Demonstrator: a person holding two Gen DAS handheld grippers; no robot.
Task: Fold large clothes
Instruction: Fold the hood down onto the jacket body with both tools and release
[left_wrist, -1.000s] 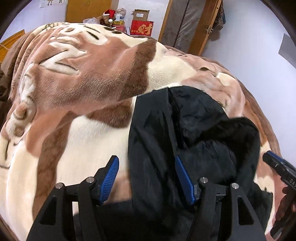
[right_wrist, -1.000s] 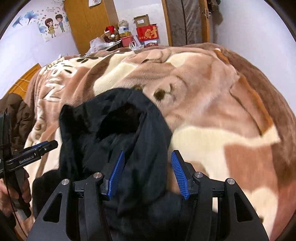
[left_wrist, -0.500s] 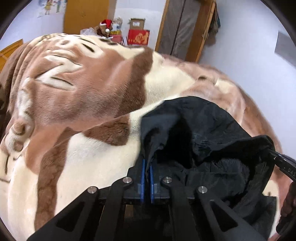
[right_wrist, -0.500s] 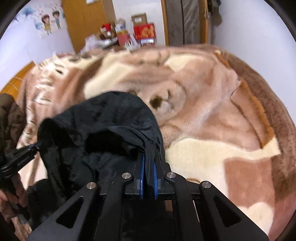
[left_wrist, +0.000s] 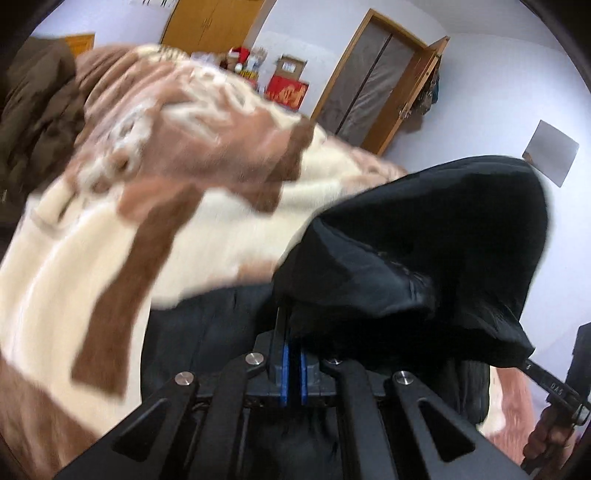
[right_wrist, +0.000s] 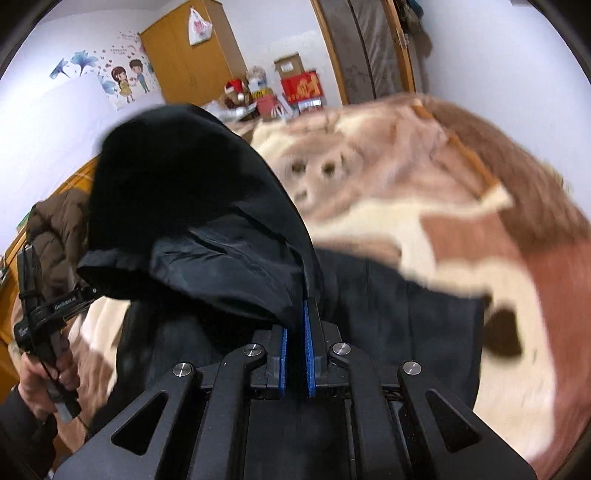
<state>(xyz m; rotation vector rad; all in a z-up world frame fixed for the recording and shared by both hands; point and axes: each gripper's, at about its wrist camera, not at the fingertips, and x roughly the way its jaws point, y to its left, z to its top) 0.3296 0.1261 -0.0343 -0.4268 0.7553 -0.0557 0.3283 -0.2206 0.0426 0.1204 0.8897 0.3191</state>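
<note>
Black padded fabric fills the near field: the jacket (left_wrist: 424, 236), hood end, is raised off the bed between both tools. Left gripper (left_wrist: 291, 362) jaws clenched on one edge of the hood opening; right gripper (right_wrist: 294, 354) jaws clenched on the other edge. Rest of the jacket trails down below the hood onto the blanket (left_wrist: 110, 221), so the garment is part lifted, part lying.

Risks, as judged: each grip looks like a thin bite on slick cloth, and a fast swing (frames are motion-blurred) could pull an edge free. Hanging body may drag and bunch the blanket under it, or land skewed so the fold goes off-line. Hood could also flop inward if the two edges are not kept apart.

Beyond the jacket: brown coat (right_wrist: 55, 229) heaped at bed edge.

Far past the bed: cardboard box (right_wrist: 290, 66) atop a red box (right_wrist: 303, 88), contents not visible; wardrobe (right_wrist: 188, 62) shut.
</note>
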